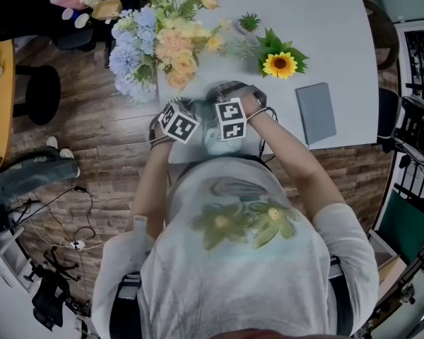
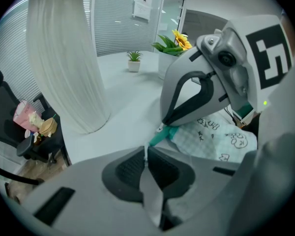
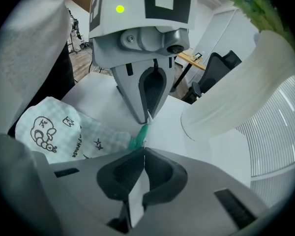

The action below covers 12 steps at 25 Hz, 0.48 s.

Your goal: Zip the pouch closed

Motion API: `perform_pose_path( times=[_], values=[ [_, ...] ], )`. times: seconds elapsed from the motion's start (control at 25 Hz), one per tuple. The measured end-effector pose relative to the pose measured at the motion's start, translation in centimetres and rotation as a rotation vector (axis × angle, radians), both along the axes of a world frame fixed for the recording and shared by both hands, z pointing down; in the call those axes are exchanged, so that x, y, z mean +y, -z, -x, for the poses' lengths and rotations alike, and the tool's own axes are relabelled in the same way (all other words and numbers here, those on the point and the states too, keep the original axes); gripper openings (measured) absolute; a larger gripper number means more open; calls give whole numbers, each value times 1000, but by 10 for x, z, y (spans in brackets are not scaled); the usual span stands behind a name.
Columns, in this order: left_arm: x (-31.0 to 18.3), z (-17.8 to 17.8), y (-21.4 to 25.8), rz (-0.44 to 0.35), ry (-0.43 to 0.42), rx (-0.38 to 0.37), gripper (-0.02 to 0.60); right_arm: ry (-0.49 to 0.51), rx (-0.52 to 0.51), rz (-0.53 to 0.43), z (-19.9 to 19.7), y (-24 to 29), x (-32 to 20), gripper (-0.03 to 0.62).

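A white pouch (image 2: 214, 137) printed with small cartoon figures lies on the white table (image 1: 325, 41), close to the person. A teal zip end (image 2: 163, 133) sticks out of it. My left gripper (image 2: 146, 157) is shut on a thin white tab at that zip end. My right gripper (image 3: 143, 151) faces it tip to tip and is shut on the teal zip (image 3: 137, 140); the pull itself is hidden. In the right gripper view the pouch (image 3: 54, 132) lies to the left. In the head view the two marker cubes (image 1: 178, 122) (image 1: 231, 119) cover most of the pouch (image 1: 215, 145).
A tall white vase (image 2: 69, 58) of flowers (image 1: 162, 41) stands just beyond the grippers. Farther back are a sunflower (image 1: 279, 64) and a small potted plant (image 1: 249, 23). A grey notebook (image 1: 316, 111) lies to the right. The table's near edge runs at the person's body.
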<state>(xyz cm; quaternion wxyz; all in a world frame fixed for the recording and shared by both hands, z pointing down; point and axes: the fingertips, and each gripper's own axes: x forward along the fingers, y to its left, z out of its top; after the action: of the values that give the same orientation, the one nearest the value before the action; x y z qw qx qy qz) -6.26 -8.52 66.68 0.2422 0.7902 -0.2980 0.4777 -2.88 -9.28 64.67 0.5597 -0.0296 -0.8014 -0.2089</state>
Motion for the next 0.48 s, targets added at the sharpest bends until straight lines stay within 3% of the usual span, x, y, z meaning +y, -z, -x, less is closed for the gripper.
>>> perform_pose_path(
  times=[0.48],
  values=[
    [1,0,0,-2,2,-1,28,-21,15,-2,-8,0,1,18]
  ],
)
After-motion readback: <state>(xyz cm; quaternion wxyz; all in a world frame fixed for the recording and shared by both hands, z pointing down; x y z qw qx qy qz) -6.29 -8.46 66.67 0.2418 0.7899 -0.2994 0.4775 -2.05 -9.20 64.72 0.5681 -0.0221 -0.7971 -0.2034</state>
